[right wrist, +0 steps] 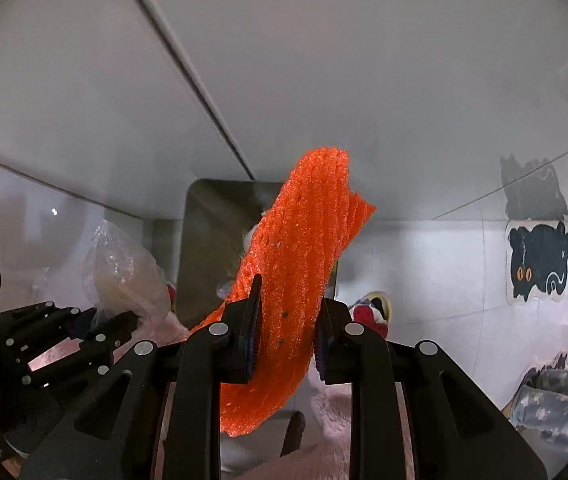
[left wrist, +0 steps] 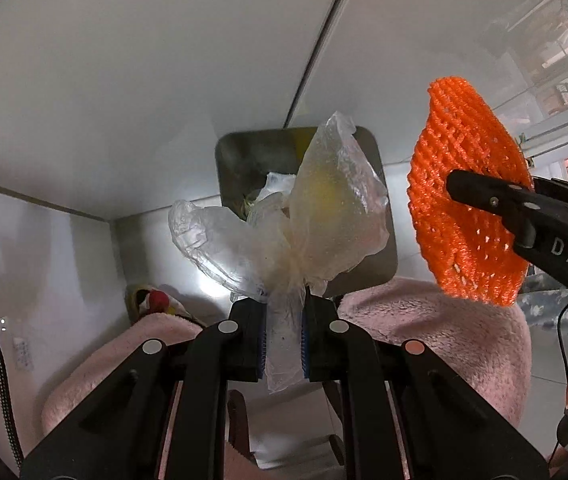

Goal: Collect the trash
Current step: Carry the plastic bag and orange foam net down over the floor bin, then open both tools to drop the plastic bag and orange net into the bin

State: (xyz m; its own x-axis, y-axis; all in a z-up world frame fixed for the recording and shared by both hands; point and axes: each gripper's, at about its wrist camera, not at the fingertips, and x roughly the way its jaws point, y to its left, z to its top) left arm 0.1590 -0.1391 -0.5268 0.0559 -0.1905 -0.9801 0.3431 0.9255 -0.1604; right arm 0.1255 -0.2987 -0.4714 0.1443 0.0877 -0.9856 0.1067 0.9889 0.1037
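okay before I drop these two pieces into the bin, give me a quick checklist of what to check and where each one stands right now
1. Left gripper shut on the clear plastic bag: ok, bag pinched between the pads.
2. Right gripper shut on the orange foam net: ok.
3. Trash bin open: ok, its mouth shows with trash inside.
4. Bag lined up with the bin opening: ok in the left wrist view, directly ahead.
5. Net lined up with the opening: cannot tell, it hides much of the bin.
6. Room left in the bin: cannot tell.
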